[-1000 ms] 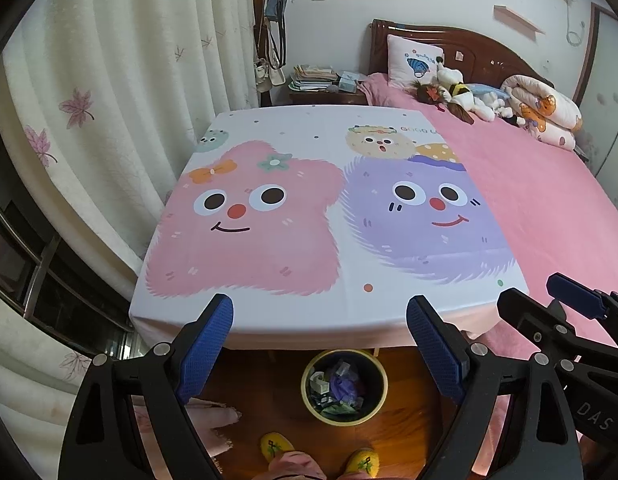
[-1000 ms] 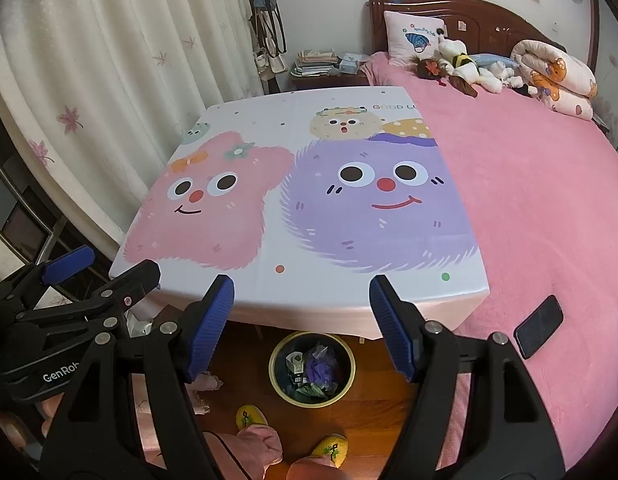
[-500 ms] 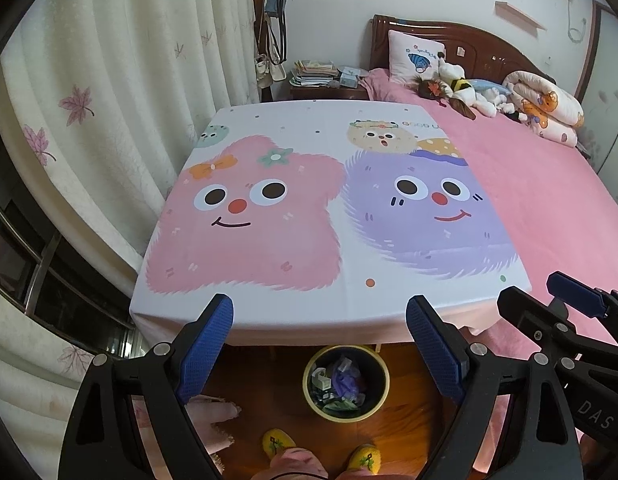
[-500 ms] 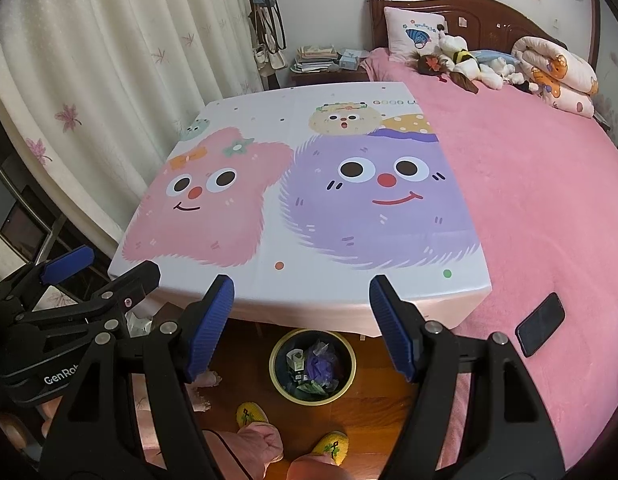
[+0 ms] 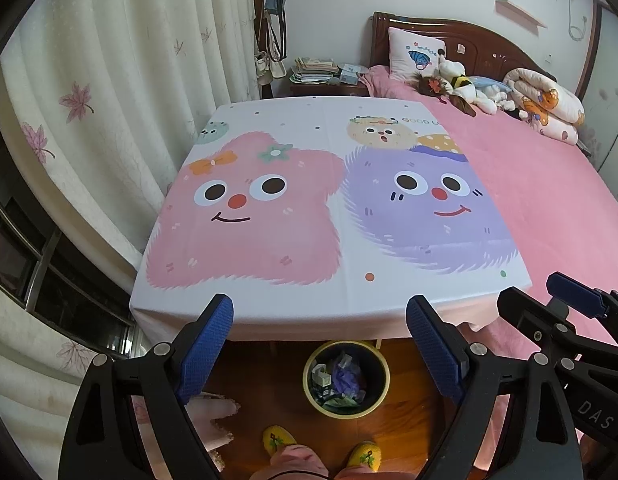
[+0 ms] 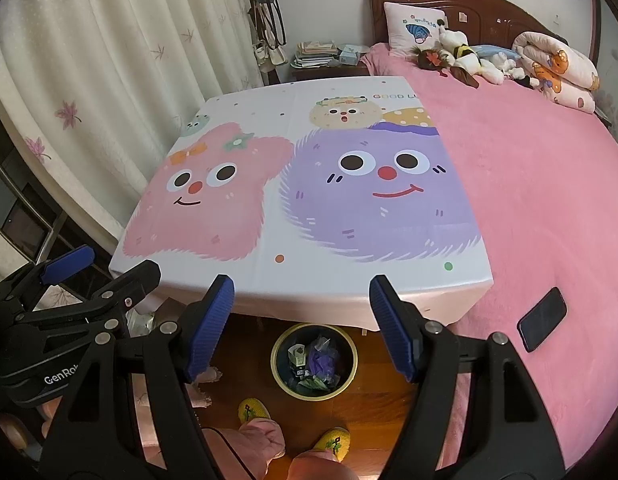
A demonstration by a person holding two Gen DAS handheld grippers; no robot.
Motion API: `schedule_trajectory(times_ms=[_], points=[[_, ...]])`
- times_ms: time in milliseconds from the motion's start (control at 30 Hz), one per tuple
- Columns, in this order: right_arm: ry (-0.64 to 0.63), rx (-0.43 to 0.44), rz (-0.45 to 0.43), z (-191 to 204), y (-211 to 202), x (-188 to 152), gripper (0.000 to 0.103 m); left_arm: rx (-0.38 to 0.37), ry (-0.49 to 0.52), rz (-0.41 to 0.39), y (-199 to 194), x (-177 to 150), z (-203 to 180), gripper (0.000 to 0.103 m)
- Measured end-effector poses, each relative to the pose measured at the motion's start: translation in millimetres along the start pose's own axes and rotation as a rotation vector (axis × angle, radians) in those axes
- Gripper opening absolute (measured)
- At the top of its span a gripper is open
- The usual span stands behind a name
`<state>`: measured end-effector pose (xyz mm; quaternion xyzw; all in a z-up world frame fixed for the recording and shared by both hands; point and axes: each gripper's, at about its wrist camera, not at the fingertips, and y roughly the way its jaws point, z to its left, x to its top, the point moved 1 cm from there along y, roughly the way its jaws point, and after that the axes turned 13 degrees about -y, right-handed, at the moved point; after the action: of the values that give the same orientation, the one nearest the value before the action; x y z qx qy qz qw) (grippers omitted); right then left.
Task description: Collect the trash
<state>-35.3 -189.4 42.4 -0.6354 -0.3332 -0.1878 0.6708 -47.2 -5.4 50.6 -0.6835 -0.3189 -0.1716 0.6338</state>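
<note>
Left gripper (image 5: 319, 344) and right gripper (image 6: 301, 326) both gape wide, empty, above the trash bin (image 5: 346, 378). Bin sits on floor under the table (image 5: 333, 312) edge, holding wrappers (image 5: 345, 378): light, crumply, probably pinch a loose fold. Beyond the bin, tabletop shows no litter.

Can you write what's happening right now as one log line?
left tongs: open, empty | right tongs: open, empty | trash bin: on floor, holds trash | cartoon cloth: nothing on it
</note>
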Motion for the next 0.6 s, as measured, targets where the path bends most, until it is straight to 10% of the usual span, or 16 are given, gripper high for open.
schedule_trajectory(times_ms=[600], points=[[-0.008,0.012,0.014,6,3,-9,0.068,-0.002,0.001,0.008,0,-11,8,0.089]])
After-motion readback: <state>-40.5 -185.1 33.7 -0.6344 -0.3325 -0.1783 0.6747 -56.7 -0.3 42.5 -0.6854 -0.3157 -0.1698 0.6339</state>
